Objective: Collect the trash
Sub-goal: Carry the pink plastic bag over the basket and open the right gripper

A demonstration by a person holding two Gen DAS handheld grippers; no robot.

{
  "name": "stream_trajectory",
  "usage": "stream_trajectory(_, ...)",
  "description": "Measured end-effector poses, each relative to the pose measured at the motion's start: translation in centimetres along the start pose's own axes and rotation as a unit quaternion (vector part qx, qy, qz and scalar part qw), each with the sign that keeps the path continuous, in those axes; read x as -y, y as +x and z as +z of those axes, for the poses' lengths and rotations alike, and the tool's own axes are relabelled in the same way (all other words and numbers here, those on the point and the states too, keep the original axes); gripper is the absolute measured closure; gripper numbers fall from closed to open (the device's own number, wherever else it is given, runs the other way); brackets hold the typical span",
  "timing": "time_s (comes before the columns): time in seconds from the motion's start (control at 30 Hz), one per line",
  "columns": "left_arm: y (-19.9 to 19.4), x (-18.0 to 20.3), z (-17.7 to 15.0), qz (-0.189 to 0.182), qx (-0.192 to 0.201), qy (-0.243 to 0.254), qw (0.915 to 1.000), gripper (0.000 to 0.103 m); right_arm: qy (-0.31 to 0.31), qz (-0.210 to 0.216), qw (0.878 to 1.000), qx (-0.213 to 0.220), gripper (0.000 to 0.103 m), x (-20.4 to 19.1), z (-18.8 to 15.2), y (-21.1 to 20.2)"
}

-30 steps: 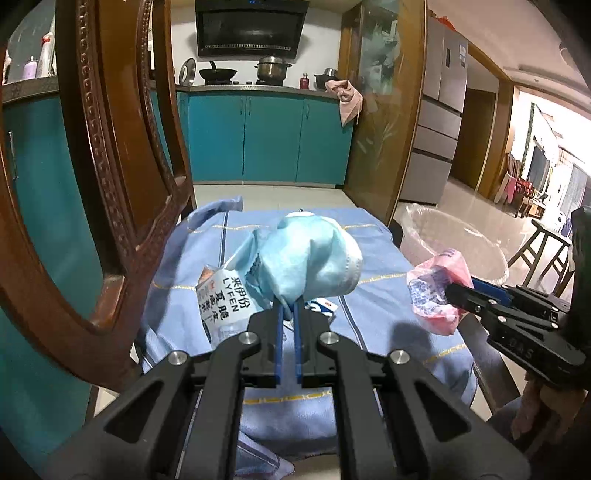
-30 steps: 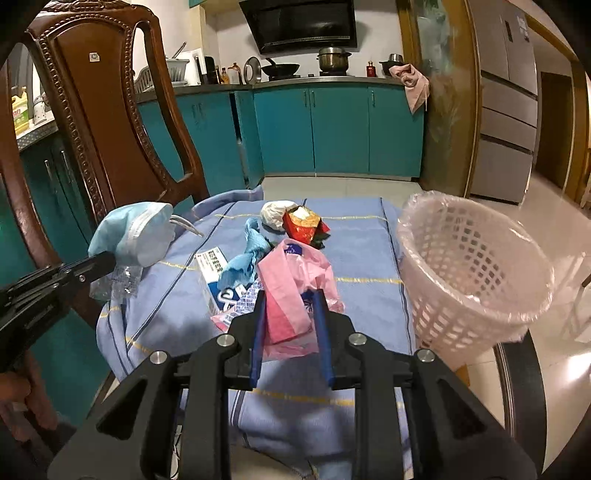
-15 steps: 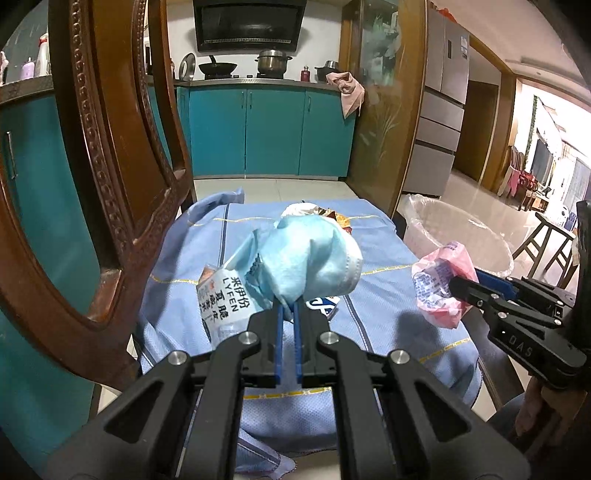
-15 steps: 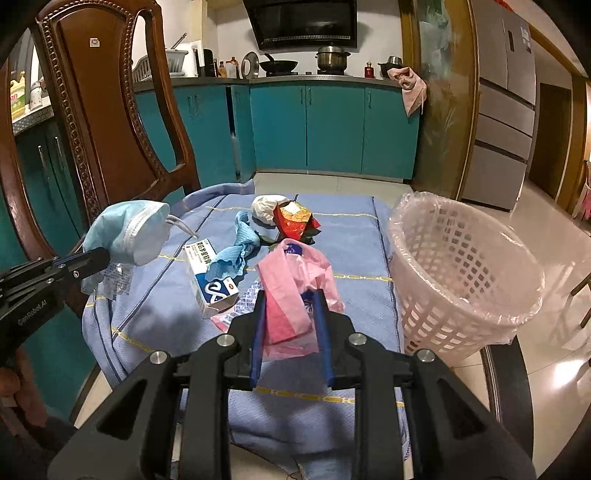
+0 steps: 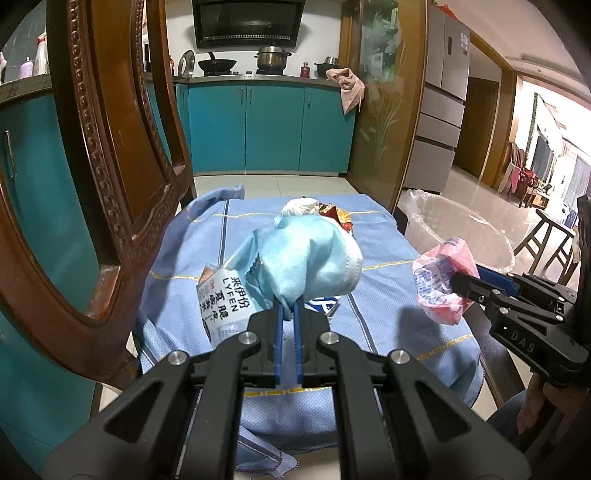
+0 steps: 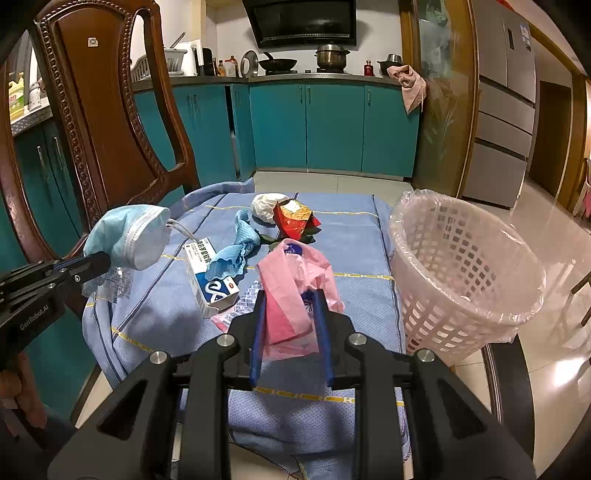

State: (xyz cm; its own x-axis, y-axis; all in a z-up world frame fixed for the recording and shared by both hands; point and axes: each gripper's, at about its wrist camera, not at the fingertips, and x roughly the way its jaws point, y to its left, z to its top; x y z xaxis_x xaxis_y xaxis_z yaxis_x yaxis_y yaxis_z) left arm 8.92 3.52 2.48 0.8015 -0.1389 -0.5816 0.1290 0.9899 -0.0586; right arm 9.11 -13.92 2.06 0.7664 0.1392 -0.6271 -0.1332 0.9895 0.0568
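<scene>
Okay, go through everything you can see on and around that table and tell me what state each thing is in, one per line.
left gripper: shut on the face mask, held above the cloth.
face mask: crumpled, lifted.
clear wrapper: hanging with the mask.
right gripper: shut on the pink plastic bag.
pink plastic bag: scrunched, lifted.
basket: upright, lined with a clear bag.
medicine box: lying on the cloth.
blue rag: crumpled across the box.
red packet: crumpled, on the cloth.

A home kitchen: teal cabinets (image 6: 332, 125), a pot (image 6: 330, 55) and wok (image 6: 277, 63) on the stove under a range hood (image 6: 301, 22), fridge (image 6: 506, 99) alongside
</scene>
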Motion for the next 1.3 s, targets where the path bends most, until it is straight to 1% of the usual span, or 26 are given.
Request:
stream_trajectory(0.57, 0.3, 0.2, -0.1, 0.001, -0.004, 0.003, 1.0, 0.097, 0.002, -0.002, 1.0, -0.003, 0.078, 0.1, -0.1, 0.4)
stream_trajectory(0.77, 0.4, 0.3, -0.2, 0.0, -0.006, 0.004, 1.0, 0.097, 0.016, -0.014, 1.0, 0.013, 0.078, 1.6, 0.7, 0.2)
stream_trajectory(0.87, 0.3, 0.2, -0.1, 0.0, -0.006, 0.004, 1.0, 0.097, 0.046, -0.029, 0.998, 0.03, 0.078, 4.3, 1.8, 0.2)
stream_trajectory(0.93, 0.3, 0.2, -0.1, 0.001, -0.005, 0.003, 1.0, 0.097, 0.072, -0.054, 0.995, 0.046, 0.078, 6.8, 2.8, 0.5)
stream_trajectory(1.07, 0.6, 0.3, -0.1, 0.003, -0.007, 0.002, 1.0, 0.097, 0.138, -0.112, 0.982, 0.063, 0.078, 13.4, 4.5, 2.2)
stream_trajectory(1.13, 0.7, 0.4, -0.1, 0.005, -0.009, 0.002, 0.9999, 0.097, 0.163, -0.14, 0.975, 0.059, 0.076, 16.6, 4.9, 3.8)
stream_trajectory(1.17, 0.8, 0.4, 0.0, 0.006, -0.01, 0.002, 0.9999, 0.097, 0.172, -0.148, 0.973, 0.051, 0.071, 17.8, 4.9, 4.7)
stream_trajectory(1.2, 0.9, 0.5, 0.0, 0.006, -0.009, 0.001, 0.9999, 0.097, 0.18, -0.152, 0.971, 0.032, 0.057, 19.0, 4.6, 6.1)
stream_trajectory(1.23, 0.9, 0.6, 0.1, 0.007, -0.009, 0.002, 0.9999, 0.097, 0.187, -0.153, 0.97, 0.019, 0.052, 19.6, 4.3, 6.8)
stream_trajectory(1.3, 1.0, 0.8, 0.1, 0.007, -0.011, 0.004, 0.9999, 0.097, 0.205, -0.15, 0.967, 0.001, 0.05, 20.5, 3.6, 7.2)
